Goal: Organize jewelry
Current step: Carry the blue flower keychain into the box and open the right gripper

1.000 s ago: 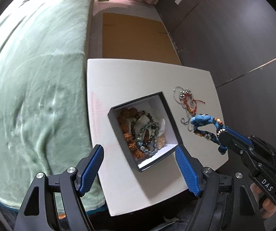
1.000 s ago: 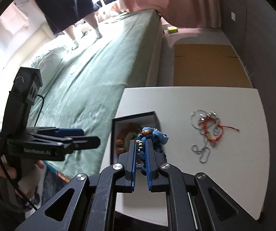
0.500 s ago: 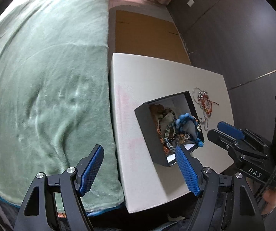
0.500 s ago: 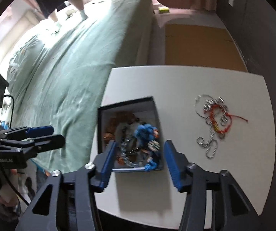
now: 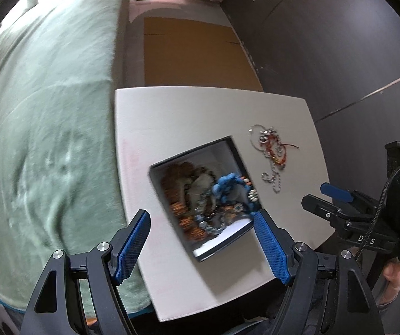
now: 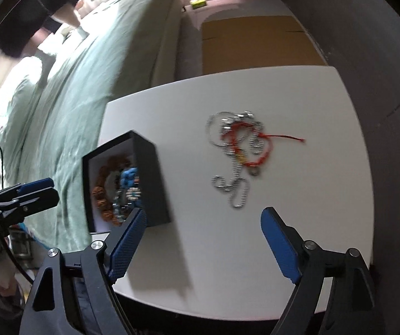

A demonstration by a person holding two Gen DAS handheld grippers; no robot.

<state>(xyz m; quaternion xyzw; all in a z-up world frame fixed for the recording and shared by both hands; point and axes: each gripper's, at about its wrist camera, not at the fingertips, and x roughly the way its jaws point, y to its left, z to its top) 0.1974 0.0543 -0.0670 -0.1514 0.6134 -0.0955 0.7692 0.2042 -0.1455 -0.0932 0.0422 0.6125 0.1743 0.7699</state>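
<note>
A black open box (image 5: 200, 195) (image 6: 149, 184) sits on the white table (image 5: 172, 117) (image 6: 297, 223). Inside lie several bead bracelets, with a blue bead bracelet (image 5: 228, 187) (image 6: 128, 177) on top. A tangle of silver chains and a red string bracelet (image 5: 274, 153) (image 6: 242, 150) lies on the table right of the box. My left gripper (image 5: 201, 247) is open and empty, above the box's near side. My right gripper (image 6: 202, 241) is open and empty, over the table in front of the tangle; it also shows in the left wrist view (image 5: 337, 195).
A green bedspread (image 5: 40, 125) (image 6: 68, 89) borders the table's left side. A brown cardboard sheet (image 5: 194, 53) lies on the floor beyond the table. A dark wall (image 5: 339, 55) stands to the right.
My right gripper carried the blue bead bracelet over the box, opened and dropped it in, then swung right toward the chain tangle. My left gripper stayed open over the box.
</note>
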